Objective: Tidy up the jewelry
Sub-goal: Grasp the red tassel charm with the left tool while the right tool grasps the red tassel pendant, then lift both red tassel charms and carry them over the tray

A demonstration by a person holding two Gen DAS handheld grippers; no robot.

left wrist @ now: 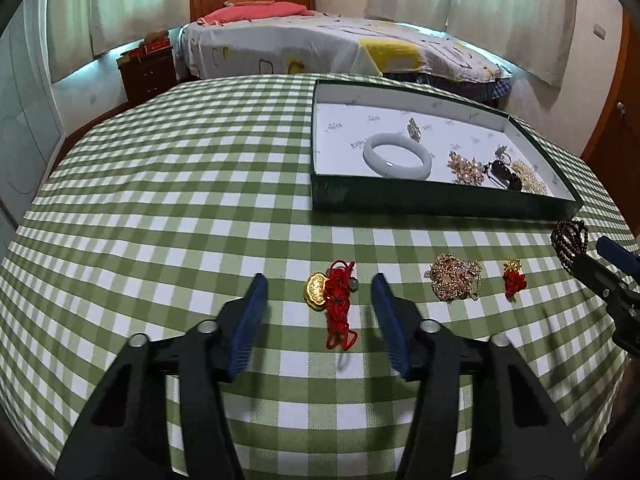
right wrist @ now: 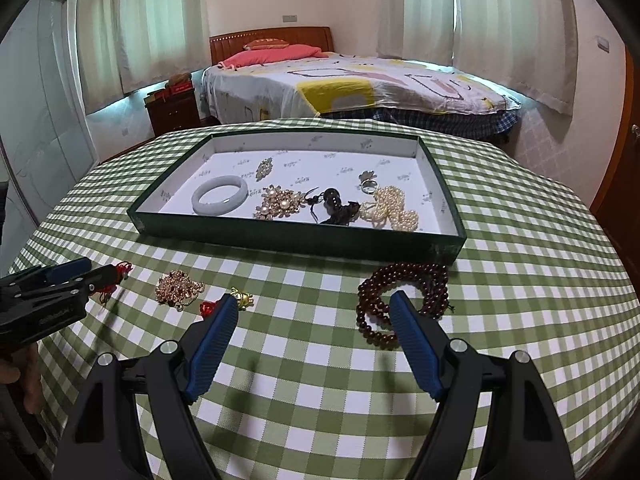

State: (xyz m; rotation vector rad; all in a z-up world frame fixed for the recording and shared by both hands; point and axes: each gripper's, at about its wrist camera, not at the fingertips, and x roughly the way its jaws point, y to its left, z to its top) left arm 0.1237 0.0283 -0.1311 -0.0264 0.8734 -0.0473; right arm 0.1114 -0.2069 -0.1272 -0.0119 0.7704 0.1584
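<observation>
Left wrist view shows the tray (left wrist: 436, 200) at one o'clock already holding several pieces, while four remain on the counter (left wrist: 160, 200), the left hand-held gripper (left wrist: 318, 286) spread around a red-corded gold charm (left wrist: 332, 300), the right hand-held gripper (right wrist: 312, 308) also apart.

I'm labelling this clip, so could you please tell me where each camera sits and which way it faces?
Left wrist: on the left gripper, facing the bed across the checked table; open fingers flank the red-corded gold charm.
Right wrist: on the right gripper, same heading; open fingers near the dark bead bracelet.
Shared: the green tray, the white bangle, and each other's gripper.
</observation>
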